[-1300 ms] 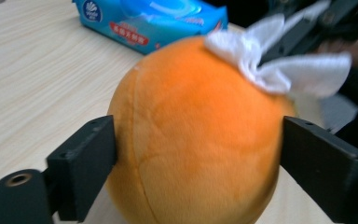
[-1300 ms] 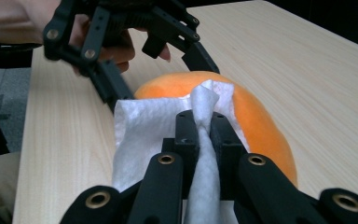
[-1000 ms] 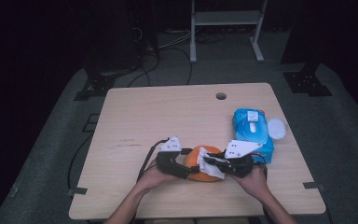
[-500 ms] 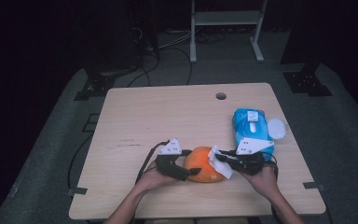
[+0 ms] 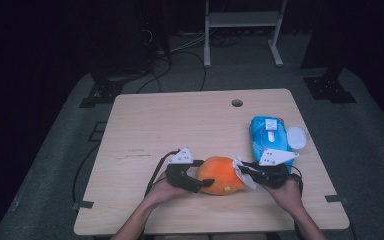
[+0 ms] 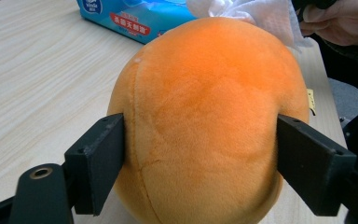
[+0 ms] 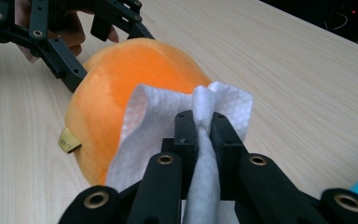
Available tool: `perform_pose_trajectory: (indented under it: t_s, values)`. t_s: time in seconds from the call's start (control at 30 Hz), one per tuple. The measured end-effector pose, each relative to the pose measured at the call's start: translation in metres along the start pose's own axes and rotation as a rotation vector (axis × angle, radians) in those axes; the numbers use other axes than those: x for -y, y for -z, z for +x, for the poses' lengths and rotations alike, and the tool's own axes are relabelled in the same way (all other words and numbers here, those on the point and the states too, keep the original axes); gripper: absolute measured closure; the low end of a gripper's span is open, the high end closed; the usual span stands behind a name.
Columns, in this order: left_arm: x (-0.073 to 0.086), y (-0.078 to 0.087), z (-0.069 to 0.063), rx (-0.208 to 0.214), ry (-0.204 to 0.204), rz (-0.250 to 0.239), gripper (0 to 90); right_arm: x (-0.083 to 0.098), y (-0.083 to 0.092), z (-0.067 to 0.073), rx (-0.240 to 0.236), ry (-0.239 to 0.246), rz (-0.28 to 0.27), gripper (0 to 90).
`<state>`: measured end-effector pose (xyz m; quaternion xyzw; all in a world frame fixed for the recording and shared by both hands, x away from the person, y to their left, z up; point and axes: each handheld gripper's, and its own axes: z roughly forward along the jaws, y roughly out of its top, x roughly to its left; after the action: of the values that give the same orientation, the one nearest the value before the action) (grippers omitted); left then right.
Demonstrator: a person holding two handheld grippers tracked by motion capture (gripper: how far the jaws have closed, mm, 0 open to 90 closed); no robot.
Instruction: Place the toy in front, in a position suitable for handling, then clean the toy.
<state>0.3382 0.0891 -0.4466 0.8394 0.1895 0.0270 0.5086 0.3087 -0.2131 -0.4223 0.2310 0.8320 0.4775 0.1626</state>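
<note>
Light wooden table (image 5: 180, 125), near edge centre, high view.

Left: left gripper (image 5: 196, 181), held in the person's left hand (image 5: 161, 191), points rightward. Its jaws are clamped on opposite flanks of the round orange plush toy (image 5: 221, 175); in the left gripper view the black pads press into the fur on both sides, plush (image 6: 205, 121) bulging between them. The toy sits on the tabletop, pinned.

Centre: the toy's long axis runs roughly left–right, between the two tools.

Right: right gripper (image 5: 246, 170), in the right hand (image 5: 286, 192), points leftward at the toy. Its jaws are pressed together on a crumpled white wet wipe (image 7: 186, 121), pinching a gathered fold; the loose sheet lies against the toy's right-hand surface (image 7: 121, 79).

Far right: blue wipes packet (image 5: 270, 132) with its round white lid (image 5: 297, 137) beside it, just behind the right hand.

Judgement: wiping the toy. The key relation: the wipe touches the toy's right end, directly left of the right gripper, so the stroke likely runs across the toy, toward the left gripper's hold.
</note>
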Motion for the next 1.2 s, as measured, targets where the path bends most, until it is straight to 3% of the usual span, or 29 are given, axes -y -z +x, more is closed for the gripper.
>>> perform_pose_trajectory:
  t_s: [0.13,0.4,0.53,0.63,0.83,0.87,1.0,1.13,1.2]
  values:
    - [0.001,0.0,0.001,0.003,0.006,-0.001,18.8,-0.006,-0.002,0.005,0.027,0.046,0.013,82.1]
    - [-0.002,-0.003,-0.002,-0.003,-0.005,-0.005,18.7,-0.017,0.002,0.007,-0.024,0.027,-0.057,82.1]
    - [-0.003,-0.005,-0.002,-0.008,-0.007,-0.002,18.7,-0.029,-0.011,0.023,-0.066,0.079,-0.063,81.9]
    - [0.0,-0.003,0.0,-0.006,0.008,0.0,18.7,-0.033,-0.018,0.027,-0.063,0.108,-0.046,81.9]
    - [0.001,-0.002,0.004,0.002,0.034,-0.001,18.9,-0.021,-0.014,0.011,-0.055,0.058,-0.053,81.6]
    - [0.001,-0.002,0.004,0.003,0.034,-0.001,18.9,-0.014,-0.009,0.007,-0.052,0.031,-0.05,81.6]
    - [0.002,-0.002,0.005,0.0,0.041,-0.001,18.9,-0.002,0.004,0.002,-0.023,0.004,-0.029,81.6]
    - [0.003,-0.001,0.006,-0.002,0.05,0.002,18.9,0.007,0.011,0.004,-0.033,-0.03,-0.018,81.6]
    - [0.003,-0.001,0.007,-0.005,0.058,0.002,18.9,0.007,0.012,0.009,-0.042,-0.02,-0.027,81.7]
